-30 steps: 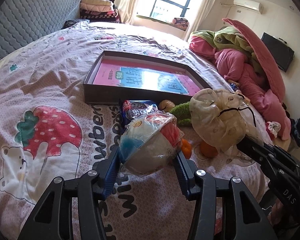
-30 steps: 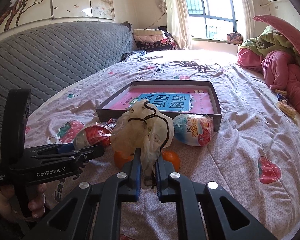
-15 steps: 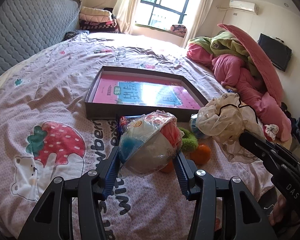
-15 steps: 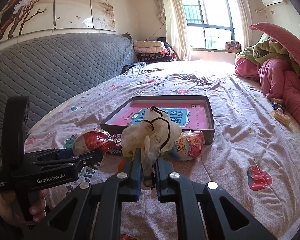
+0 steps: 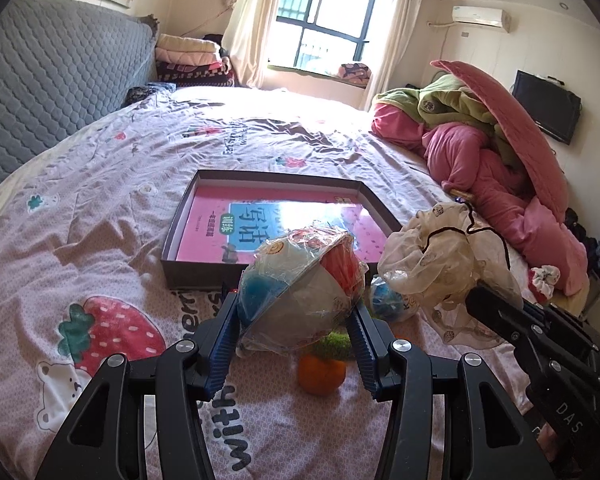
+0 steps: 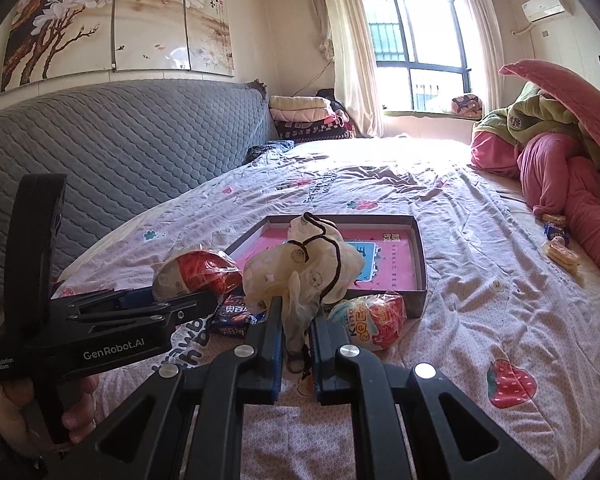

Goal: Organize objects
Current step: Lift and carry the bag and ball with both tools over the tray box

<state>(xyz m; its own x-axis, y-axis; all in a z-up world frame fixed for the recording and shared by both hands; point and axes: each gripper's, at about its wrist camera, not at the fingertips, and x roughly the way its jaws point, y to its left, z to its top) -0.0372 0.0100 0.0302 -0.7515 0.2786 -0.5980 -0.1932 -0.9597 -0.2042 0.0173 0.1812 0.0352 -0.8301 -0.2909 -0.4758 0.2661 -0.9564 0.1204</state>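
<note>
- Left gripper (image 5: 296, 312): jaws part-way apart, clamped on both sides of a wrapped egg (image 5: 300, 290) (clear film, blue, white and red shell); egg held off the bedspread (image 5: 80, 216).
- Right gripper (image 6: 296, 322): jaws closed tight on the lower folds of a cloth pouch (image 6: 304, 268) with a dark drawstring; the pouch bulges above the fingertips, clear of the bed.
- Box (image 5: 180, 236): shallow, dark-walled, open-topped, just ahead of both jaws; a pink book with a blue label lies flat inside. Near wall faces the jaws; the space above the box is unobstructed.
- Second egg (image 6: 370, 320): wrapped, lying on the bedspread right of the right jaws, touching the box's near corner.
- Snack packet (image 6: 234, 316): dark blue and red, on the bedspread left of the right jaws, before the box wall.
- Orange (image 5: 322, 372): below the left jaws, with a green fuzzy item (image 5: 334, 344) just behind it.
- Open room: bare bedspread left of the left jaws and beyond the box.
- Edges: grey headboard (image 6: 120, 152) far left; heap of pink and green bedding (image 5: 496, 148) far right; biscuit packs (image 6: 560, 252) near that heap.
- A hand (image 6: 76, 404) grips the left gripper's handle.
</note>
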